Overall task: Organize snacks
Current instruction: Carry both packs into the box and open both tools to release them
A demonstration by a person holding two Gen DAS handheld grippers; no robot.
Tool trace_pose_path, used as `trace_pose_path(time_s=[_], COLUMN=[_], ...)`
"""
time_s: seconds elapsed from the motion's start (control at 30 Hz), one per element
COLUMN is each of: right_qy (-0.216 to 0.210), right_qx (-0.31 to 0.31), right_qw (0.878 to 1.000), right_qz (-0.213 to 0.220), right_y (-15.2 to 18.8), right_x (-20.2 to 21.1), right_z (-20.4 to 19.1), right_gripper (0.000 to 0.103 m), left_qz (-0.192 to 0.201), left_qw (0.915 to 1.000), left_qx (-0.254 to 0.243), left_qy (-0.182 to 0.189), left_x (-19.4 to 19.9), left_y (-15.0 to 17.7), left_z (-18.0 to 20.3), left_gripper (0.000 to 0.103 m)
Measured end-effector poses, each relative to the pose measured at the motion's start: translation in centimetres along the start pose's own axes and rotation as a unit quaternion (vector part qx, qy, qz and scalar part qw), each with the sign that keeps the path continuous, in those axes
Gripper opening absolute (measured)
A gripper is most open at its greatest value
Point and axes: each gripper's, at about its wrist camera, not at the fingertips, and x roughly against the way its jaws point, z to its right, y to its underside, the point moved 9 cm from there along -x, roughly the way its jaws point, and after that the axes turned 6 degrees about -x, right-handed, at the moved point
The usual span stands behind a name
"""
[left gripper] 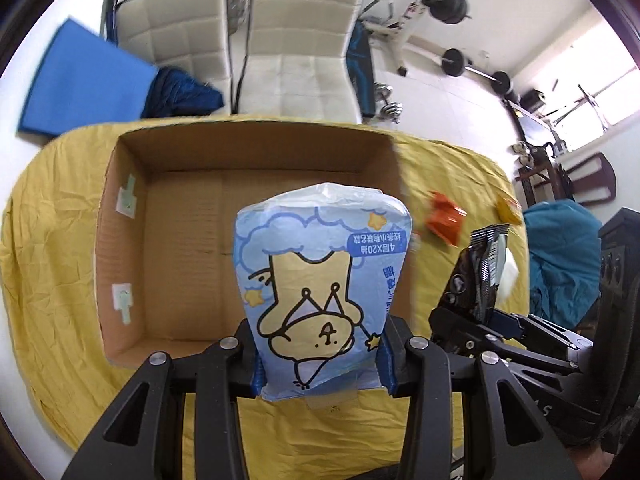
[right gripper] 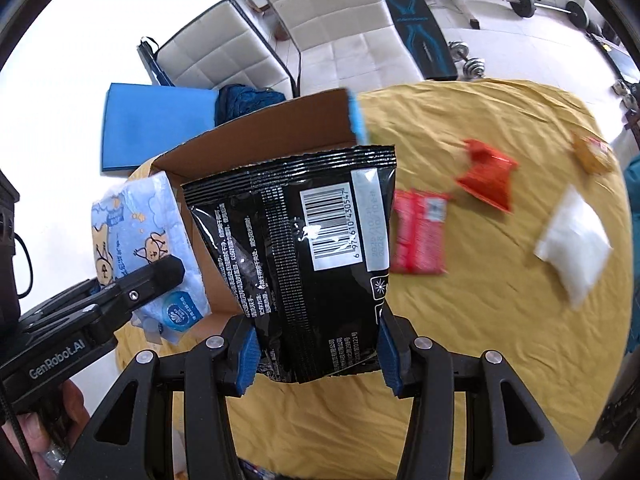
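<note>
Carrying two packs toward the cardboard box (left gripper: 248, 216) on the yellow-covered table (left gripper: 52, 280): left gripper (left gripper: 320, 354) jaws clamped on the blue cartoon pack (left gripper: 316, 280), right gripper (right gripper: 318, 350) jaws clamped on the black pouch (right gripper: 304, 240). Best bringing each fully over the box's bare floor, clearing the near wall, lowering before letting go, and keeping the two grippers from bumping. Still lying loose on the cloth: red wrapper (right gripper: 420, 232), orange packet (right gripper: 486, 174), white bag (right gripper: 576, 240), small yellow packet (right gripper: 592, 154). Chairs (left gripper: 296, 40) standing beyond, out of the way.
</note>
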Motion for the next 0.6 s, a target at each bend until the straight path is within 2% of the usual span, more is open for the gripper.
trace_pose_path(time_s=[0.13, 0.27, 0.37, 0.6], right_qy=[0.017, 0.038, 0.057, 0.084], right_qx=[-0.006, -0.020, -0.024, -0.032], right_qw=[1.000, 0.998, 0.996, 0.993], right_qz=[-0.018, -0.044, -0.060, -0.083], right_y=[-2.8, -4.9, -6.1, -7.7], right_x=[-4.6, -9.4, -12.5, -17.0], right_z=[-2.4, -3.1, -2.8, -2.4], right_gripper=[0.051, 0.051, 0.051, 0.052], left_qz=[-0.038, -0.074, -0.105, -0.153], left_qw=[0.9982, 0.9929, 0.9869, 0.9805], left_qx=[0.036, 0.061, 0.070, 0.058], left_qy=[0.029, 0.070, 0.100, 0.110], left_x=[-3.5, -7.5, -10.7, -15.2], left_y=[-1.7, -3.7, -4.7, -6.2], left_z=[-5.1, -7.6, -8.3, -8.5], left_gripper=[0.039, 0.039, 0.039, 0.041])
